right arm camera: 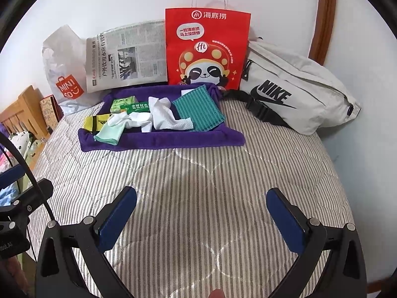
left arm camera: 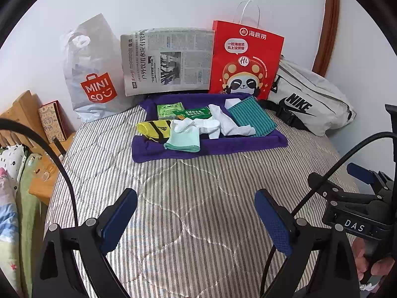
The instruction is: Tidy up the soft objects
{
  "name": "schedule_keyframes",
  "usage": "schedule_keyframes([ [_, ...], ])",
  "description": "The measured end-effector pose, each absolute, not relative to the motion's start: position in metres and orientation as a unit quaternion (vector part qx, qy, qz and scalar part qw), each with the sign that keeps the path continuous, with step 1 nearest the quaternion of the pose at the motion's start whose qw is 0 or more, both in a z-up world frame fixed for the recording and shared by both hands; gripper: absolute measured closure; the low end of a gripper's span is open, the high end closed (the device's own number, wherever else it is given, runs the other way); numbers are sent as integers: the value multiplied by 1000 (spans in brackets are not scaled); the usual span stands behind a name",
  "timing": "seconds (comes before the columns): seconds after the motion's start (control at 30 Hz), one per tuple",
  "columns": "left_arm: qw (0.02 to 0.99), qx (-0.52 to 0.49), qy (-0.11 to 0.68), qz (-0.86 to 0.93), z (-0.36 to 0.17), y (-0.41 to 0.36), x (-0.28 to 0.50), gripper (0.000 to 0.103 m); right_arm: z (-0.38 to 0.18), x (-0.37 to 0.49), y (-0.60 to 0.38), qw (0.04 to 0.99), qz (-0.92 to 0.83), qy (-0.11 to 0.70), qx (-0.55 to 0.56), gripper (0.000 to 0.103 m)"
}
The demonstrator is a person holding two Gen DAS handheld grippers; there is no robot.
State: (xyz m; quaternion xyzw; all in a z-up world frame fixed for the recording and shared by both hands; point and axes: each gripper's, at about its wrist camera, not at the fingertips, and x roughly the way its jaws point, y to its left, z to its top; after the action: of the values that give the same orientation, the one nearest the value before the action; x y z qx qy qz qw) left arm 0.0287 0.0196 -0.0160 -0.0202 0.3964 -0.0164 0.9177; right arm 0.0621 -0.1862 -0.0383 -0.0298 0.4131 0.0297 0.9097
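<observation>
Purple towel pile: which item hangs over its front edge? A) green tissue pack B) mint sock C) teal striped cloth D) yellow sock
B: the mint sock drapes across the front edge of the purple towel, while the teal striped cloth lies at its right and the green tissue pack sits toward the back.

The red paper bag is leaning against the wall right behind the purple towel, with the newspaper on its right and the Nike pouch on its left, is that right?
Not quite: the sides are swapped. In the right wrist view, the red paper bag stands against the wall behind the purple towel, but the newspaper is on its left and the Nike pouch on its right.
</observation>
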Motion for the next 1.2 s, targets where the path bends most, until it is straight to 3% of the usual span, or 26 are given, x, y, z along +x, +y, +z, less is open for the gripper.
schedule_keyframes([
  [1.2, 915, -12, 402, -18, -17, 21, 31, 7, -38, 61, -188, 909, 27, 415, -29, 0],
])
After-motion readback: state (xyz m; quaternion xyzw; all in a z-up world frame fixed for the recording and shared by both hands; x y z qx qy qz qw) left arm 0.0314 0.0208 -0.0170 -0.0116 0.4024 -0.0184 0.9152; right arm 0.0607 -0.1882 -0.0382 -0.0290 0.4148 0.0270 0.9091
